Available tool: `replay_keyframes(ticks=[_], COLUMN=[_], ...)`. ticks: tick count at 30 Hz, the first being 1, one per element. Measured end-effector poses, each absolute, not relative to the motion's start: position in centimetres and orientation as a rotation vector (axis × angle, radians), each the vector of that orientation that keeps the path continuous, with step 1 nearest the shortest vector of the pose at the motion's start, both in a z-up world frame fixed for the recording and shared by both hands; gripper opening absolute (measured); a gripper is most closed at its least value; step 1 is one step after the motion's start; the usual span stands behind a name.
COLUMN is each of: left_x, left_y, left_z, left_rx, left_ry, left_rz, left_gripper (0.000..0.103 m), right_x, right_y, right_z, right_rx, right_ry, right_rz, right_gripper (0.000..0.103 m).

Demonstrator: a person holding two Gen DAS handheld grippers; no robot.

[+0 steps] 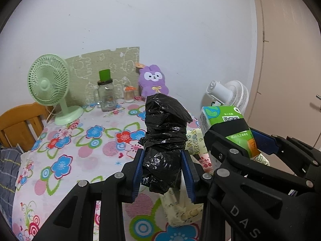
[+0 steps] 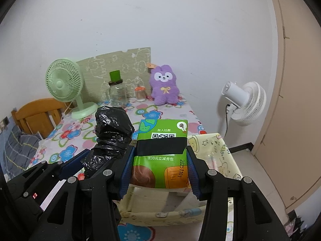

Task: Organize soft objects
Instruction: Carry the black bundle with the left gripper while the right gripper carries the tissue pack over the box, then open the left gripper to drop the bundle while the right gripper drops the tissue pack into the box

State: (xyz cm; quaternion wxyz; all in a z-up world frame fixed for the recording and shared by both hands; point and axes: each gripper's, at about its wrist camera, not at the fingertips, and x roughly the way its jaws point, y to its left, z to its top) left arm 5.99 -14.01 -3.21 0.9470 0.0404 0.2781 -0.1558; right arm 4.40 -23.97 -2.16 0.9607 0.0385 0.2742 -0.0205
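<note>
Broadly, a desk [image 2: 66, 132] under a flowered cloth fills both views, with a white wall behind it. At its near right corner stands a pale yellow fabric box [image 2: 217, 156], open-topped; its inside is mostly hidden behind the tongs, and only a faint clear wrapper shows within. A mint desk fan [image 1: 49, 85] stands at the back left, a white fan [image 2: 245, 102] off the right edge. Between them, against a patterned board, sit a purple plush rabbit [image 2: 165, 87], a glass jar with a green lid [image 1: 106, 94] that looks empty, and a smaller orange-capped jar [image 1: 128, 94] whose contents are too small to make out.

The left tongs [image 1: 163, 172] are clenched on a black plastic bag bundle [image 1: 165, 132], held upright above the cloth. The right tongs [image 2: 158, 172] grip a green tissue pack [image 2: 162, 156] by its sides, over the box. Bundle and pack are just beside each other.
</note>
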Motion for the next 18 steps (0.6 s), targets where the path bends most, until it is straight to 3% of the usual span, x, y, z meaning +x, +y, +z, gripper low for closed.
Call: replay_keyframes(ticks=[18], left_x=[8.6], left_y=[-18.1], left_z=[-6.1], left_rx=[0.126], left_ry=[0.638], left_rz=[-0.354], left_gripper=[0.038], right_x=[6.9], right_y=[-28.1], right_z=[-5.7], right_rx=[0.15], right_ry=[0.627], right_rz=[-0.075], right_gripper=[0.052])
